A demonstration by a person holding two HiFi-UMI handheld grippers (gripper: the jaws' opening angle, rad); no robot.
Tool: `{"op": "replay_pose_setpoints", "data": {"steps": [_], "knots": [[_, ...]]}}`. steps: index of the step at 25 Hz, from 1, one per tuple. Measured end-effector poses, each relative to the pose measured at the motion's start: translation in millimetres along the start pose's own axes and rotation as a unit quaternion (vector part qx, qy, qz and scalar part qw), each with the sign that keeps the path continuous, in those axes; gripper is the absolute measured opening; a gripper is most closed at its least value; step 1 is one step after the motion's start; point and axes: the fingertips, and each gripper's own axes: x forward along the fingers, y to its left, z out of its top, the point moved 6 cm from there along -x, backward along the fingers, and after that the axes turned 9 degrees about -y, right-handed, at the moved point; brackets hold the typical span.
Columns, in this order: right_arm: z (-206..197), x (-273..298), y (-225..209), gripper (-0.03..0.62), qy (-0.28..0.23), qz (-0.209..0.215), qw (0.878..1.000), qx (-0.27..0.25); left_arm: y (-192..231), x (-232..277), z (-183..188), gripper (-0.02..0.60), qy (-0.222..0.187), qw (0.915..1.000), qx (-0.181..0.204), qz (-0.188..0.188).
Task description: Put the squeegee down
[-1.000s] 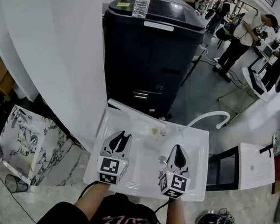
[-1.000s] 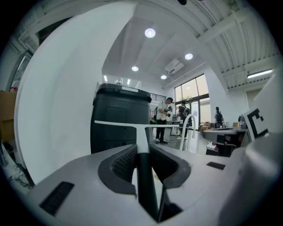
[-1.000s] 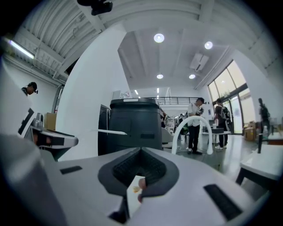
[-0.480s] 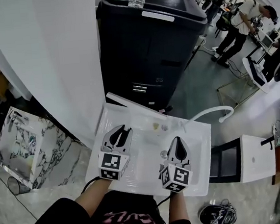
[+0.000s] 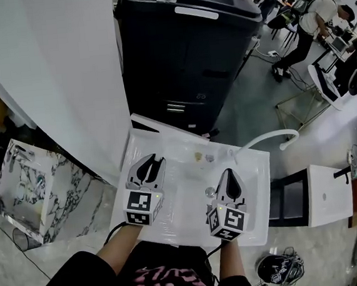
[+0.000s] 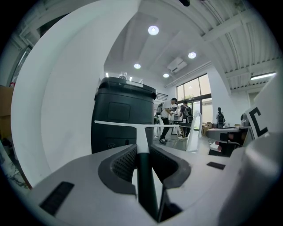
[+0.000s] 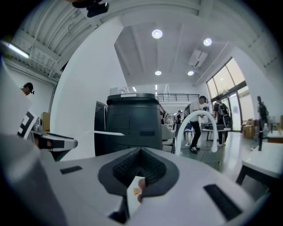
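White rectangular washbasin (image 5: 263, 191), seen from steeply above, which served as the supporting surface. A round metal drain fitting (image 5: 209, 191) sat in its bowl. On the rear ledge lay two small objects, one yellowish (image 5: 198, 157) and one grey (image 5: 209, 158), just beside each other; neither could be identified. A curved white spout (image 5: 272, 138) rose from the rear right corner.

Bright, even indoor light from round ceiling lamps (image 6: 153, 30) and tall windows (image 6: 195, 92). All three views bulge fisheye-style, with straight lines curving toward the edges and black corners in both gripper views. The squeegee (image 6: 144, 181) handle close to the left lens looks soft. The white sink (image 5: 182, 190) shows mild glare; shadows are faint.
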Motion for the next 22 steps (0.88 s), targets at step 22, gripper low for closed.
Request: {"op": "replay_pose_setpoints", "data": {"steps": [22], "knots": [[-3, 12, -53, 0.020, 0.000, 0.044, 0.999, 0.013, -27, 10, 28, 0.097, -0.027, 0.9969, 0.038, 0.064]]}}
